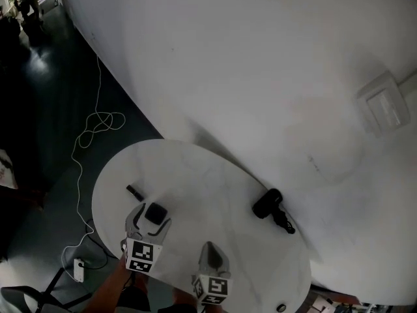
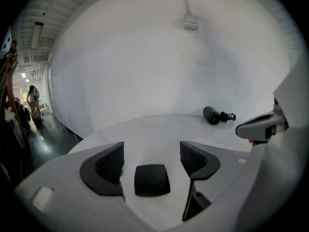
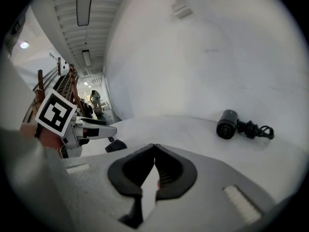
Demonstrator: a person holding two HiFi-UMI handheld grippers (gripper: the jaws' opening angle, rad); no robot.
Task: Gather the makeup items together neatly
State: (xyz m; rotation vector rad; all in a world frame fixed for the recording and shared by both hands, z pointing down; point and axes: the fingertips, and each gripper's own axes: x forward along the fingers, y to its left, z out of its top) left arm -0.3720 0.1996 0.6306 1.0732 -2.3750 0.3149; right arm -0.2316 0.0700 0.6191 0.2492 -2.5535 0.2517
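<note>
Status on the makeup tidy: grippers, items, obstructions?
Left gripper open, astride black compact, not gripping. Right gripper shut, empty. Black stick lies apart; corded black device far side, nothing blocking.

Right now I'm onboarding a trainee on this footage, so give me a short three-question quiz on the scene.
1. True or false: the right gripper is shut and empty.
2. What lies on the table between the open jaws of the left gripper? A) a black compact B) a sponge C) nothing
3. Fill in: the black hair dryer lies at the table's edge beside the white ____.
Key: 1 true; 2 A; 3 wall.
</note>
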